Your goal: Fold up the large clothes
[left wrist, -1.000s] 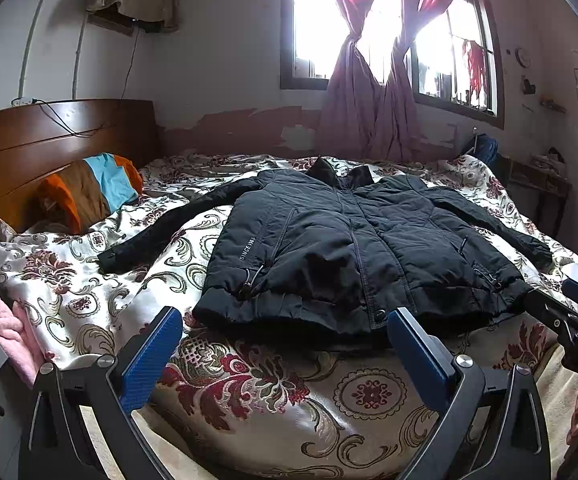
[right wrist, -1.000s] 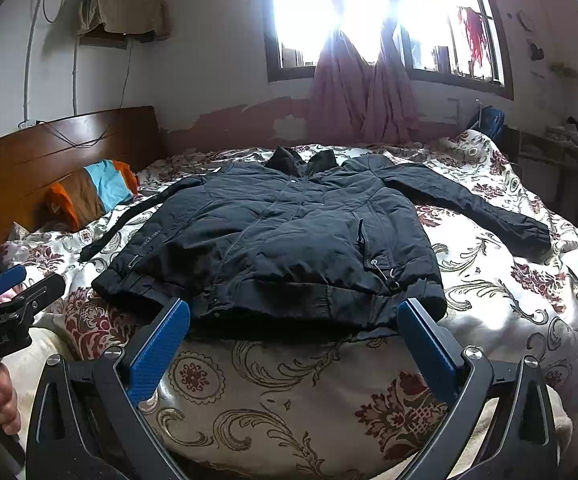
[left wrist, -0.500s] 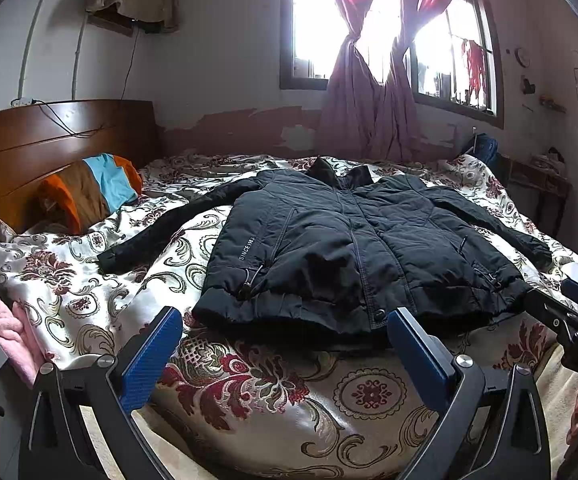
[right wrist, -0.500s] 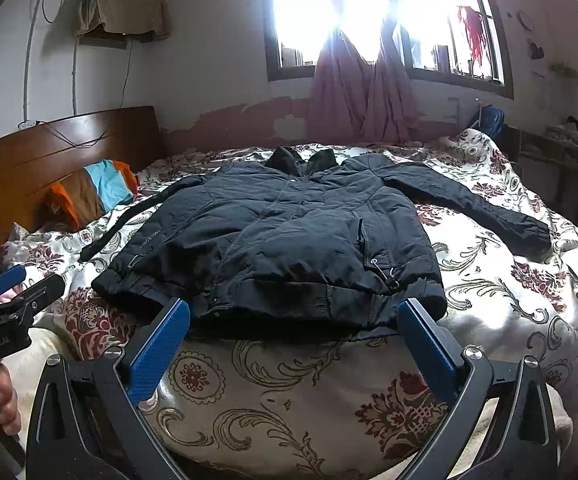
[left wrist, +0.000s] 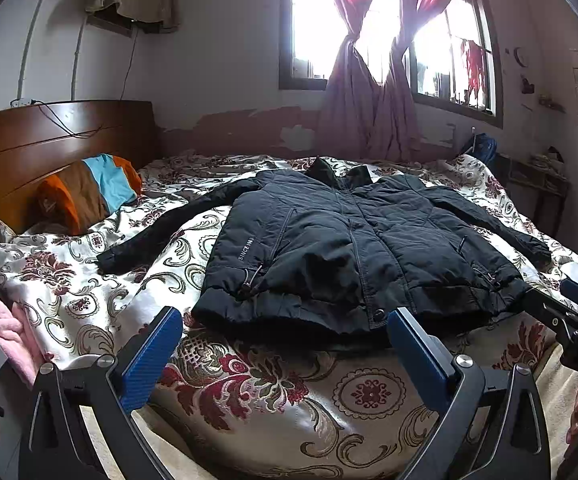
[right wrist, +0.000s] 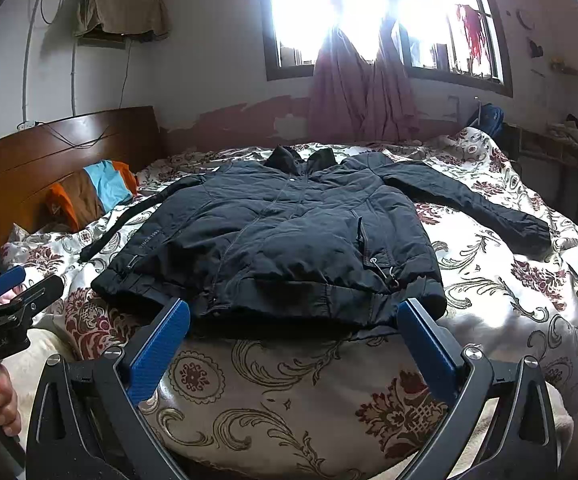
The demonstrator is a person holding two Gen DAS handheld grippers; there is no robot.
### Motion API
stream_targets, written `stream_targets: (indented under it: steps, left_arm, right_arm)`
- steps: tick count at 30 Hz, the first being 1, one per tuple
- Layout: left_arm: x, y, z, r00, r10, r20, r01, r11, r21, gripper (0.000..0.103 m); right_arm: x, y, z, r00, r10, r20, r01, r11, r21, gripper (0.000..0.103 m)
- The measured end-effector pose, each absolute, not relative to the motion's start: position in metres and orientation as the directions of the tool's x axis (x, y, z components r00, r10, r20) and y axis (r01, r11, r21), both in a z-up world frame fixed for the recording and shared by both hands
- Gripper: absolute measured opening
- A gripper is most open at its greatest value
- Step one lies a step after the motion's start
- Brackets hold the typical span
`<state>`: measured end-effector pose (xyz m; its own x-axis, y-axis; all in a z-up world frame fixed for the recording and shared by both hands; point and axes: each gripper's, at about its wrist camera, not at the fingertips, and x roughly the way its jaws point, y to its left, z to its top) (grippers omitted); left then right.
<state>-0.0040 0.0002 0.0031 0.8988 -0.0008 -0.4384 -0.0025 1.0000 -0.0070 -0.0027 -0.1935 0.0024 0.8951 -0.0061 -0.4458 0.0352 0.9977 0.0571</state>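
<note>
Jacket [left wrist: 353, 248] lies flat on bed [left wrist: 273, 384], collar far, hem just ahead of both: left gripper [left wrist: 285, 354] and right gripper [right wrist: 293, 346], fingers apart, empty.

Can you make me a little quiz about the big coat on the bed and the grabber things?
1. True or false: the black jacket lies spread out on the bed, sleeves out to the sides.
2. Is the left gripper holding anything?
3. What sits by the headboard: A) an orange, brown and blue pillow, B) a teddy bear?

Key: 1 true. 2 no, it is open and holds nothing, like the right gripper. 3 A.
</note>
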Motion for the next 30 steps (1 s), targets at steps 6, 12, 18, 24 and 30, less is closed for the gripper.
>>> stream_targets:
  steps: [6, 12, 18, 24, 30]
  left_arm:
    - [-0.0035, 0.0000, 0.0027, 0.899, 0.000, -0.438, -0.003, 1.000, -0.006, 0.103]
    - [-0.0036, 0.0000, 0.0027, 0.899, 0.000, -0.438, -0.003, 1.000, -0.006, 0.103]
    - [-0.0035, 0.0000, 0.0027, 0.899, 0.000, -0.438, -0.003, 1.000, -0.006, 0.103]
    - [-0.0041, 0.0000, 0.0030, 0.899, 0.000, -0.438, -0.003, 1.000, -0.006, 0.103]
    - [-0.0039, -0.0002, 0.0028, 0.898, -0.001, -0.440, -0.002, 1.000, -0.006, 0.103]
  right_arm:
    - [-0.0020, -0.1930, 0.0024, 0.894, -0.006, -0.448, 0.036, 0.998, 0.058, 0.102]
    - [-0.0020, -0.1936, 0.0025, 0.894, -0.005, -0.448, 0.035, 0.998, 0.058, 0.102]
    - [-0.0018, -0.1940, 0.0021, 0.894, -0.005, -0.449, 0.035, 0.998, 0.060, 0.102]
    - [-0.0015, -0.1948, 0.0024, 0.893, -0.004, -0.450, 0.036, 0.998, 0.061, 0.102]
    - [0.0000, -0.1972, 0.0002, 0.886, -0.013, -0.464, 0.046, 0.997, 0.059, 0.102]
